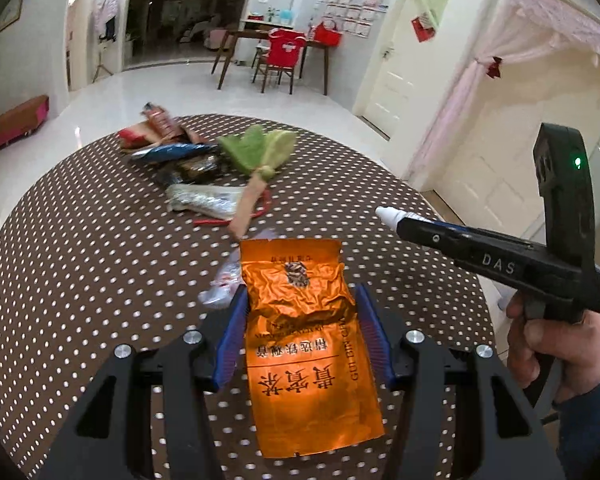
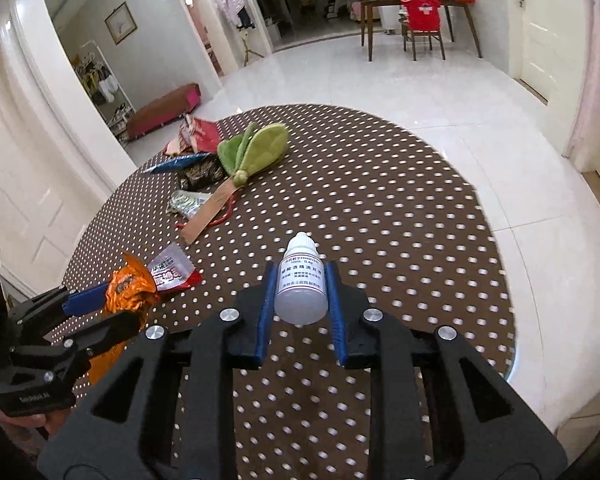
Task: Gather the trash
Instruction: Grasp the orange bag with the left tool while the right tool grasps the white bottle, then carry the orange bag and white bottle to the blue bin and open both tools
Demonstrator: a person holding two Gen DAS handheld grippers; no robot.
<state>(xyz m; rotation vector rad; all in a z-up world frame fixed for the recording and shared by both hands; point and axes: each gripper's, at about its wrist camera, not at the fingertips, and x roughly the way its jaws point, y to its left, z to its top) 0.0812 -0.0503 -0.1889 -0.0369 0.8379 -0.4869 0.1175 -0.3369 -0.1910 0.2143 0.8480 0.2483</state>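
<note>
Already you have two pieces in hand: your left gripper is clamped on the orange foil tea packet, and your right gripper grips the small white dropper bottle, both lifted above the table. Left to collect, by my reading, are the red-and-white wrapper nearby and the wrapper pile at the far edge beside a green plush toy. No bin shows. Brown polka-dot cloth covers the round table; pale glossy tiles run to a dining set.

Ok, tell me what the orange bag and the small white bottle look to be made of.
Orange bag: seemingly metallised foil, glossy; it holds sharp crinkles and glints. Small white bottle: probably soft translucent plastic, matte, cloudy body with a printed paper label and opaque white cap.
</note>
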